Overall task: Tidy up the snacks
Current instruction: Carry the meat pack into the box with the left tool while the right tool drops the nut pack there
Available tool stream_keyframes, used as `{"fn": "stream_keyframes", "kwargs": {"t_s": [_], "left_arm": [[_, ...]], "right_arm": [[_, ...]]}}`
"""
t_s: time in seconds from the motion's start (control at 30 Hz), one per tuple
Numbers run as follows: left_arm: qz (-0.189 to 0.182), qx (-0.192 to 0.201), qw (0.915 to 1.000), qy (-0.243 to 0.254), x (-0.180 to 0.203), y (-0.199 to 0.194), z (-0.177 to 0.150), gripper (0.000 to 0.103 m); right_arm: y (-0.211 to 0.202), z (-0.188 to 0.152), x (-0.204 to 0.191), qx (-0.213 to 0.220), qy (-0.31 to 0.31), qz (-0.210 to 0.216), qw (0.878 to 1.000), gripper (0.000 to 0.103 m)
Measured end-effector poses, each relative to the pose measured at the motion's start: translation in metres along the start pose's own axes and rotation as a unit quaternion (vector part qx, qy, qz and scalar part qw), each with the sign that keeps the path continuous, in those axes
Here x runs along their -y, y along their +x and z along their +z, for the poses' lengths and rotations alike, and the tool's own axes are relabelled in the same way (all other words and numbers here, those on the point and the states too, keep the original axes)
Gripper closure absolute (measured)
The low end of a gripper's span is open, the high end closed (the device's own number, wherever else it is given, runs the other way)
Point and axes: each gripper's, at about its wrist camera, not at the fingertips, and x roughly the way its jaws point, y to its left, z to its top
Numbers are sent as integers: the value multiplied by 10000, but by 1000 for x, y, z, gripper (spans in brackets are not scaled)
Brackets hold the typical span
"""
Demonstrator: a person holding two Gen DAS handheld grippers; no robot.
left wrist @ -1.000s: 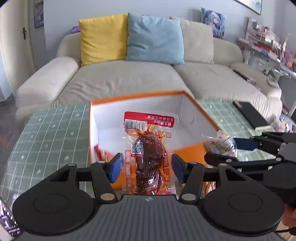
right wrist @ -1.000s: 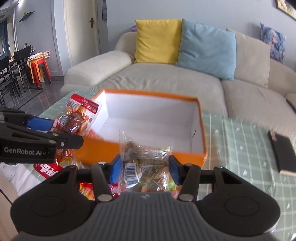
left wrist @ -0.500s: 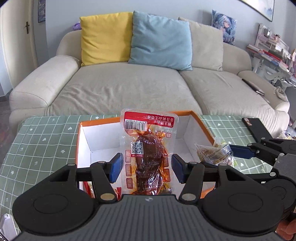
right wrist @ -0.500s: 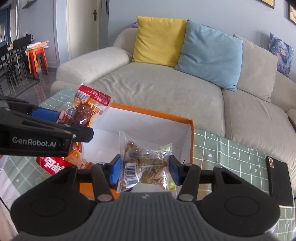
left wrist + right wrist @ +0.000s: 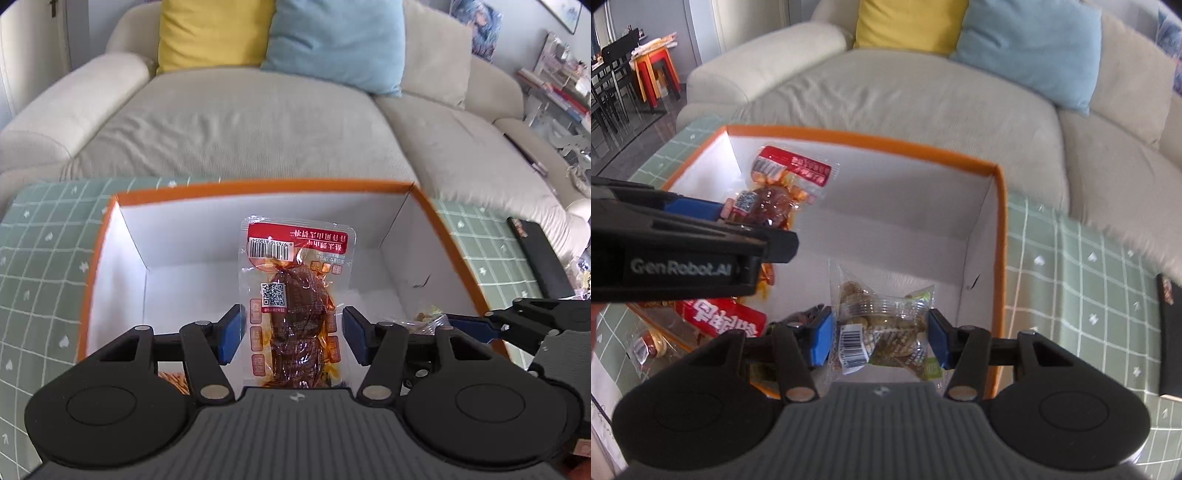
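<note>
Over the open orange cardboard box with white inner walls point(image 5: 448, 236), both grippers hung with a snack apiece. Clamped in the left gripper point(image 5: 291, 334) was a clear vacuum pouch of reddish-brown braised meat with a red header strip point(image 5: 295, 295), its top end reaching toward the box's far wall. Pinched in the right gripper point(image 5: 881, 338) was a clear crinkly packet of small brown nuts or biscuits with a barcode sticker point(image 5: 882, 317), poised above the box's near right part. Neither packet had been let go, so the drop was judged the step in hand.

Some sorting looked done: a red packet with white lettering point(image 5: 720, 317) sat at the box's near left corner, with other wrappers around it, though whether inside or just outside the wall I could not tell. Most of the box's white floor was bare.

Under the box lay a pale green tablecloth with a white grid and small hearts point(image 5: 1082, 280). A flat black object point(image 5: 535, 254) lay on it right of the box. Behind the box stood a beige fabric sofa point(image 5: 240, 122) carrying a yellow cushion point(image 5: 214, 33) and a light blue cushion point(image 5: 340, 40).
</note>
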Motion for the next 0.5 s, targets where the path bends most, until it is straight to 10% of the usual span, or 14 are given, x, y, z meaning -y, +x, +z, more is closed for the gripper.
{"fn": "stream_keyframes", "kwargs": {"t_s": [0.5], "left_arm": [[370, -958, 9947, 4, -4, 40, -11, 37]], "right_arm": [[30, 8, -7, -569, -628, -149, 9963, 51]]}}
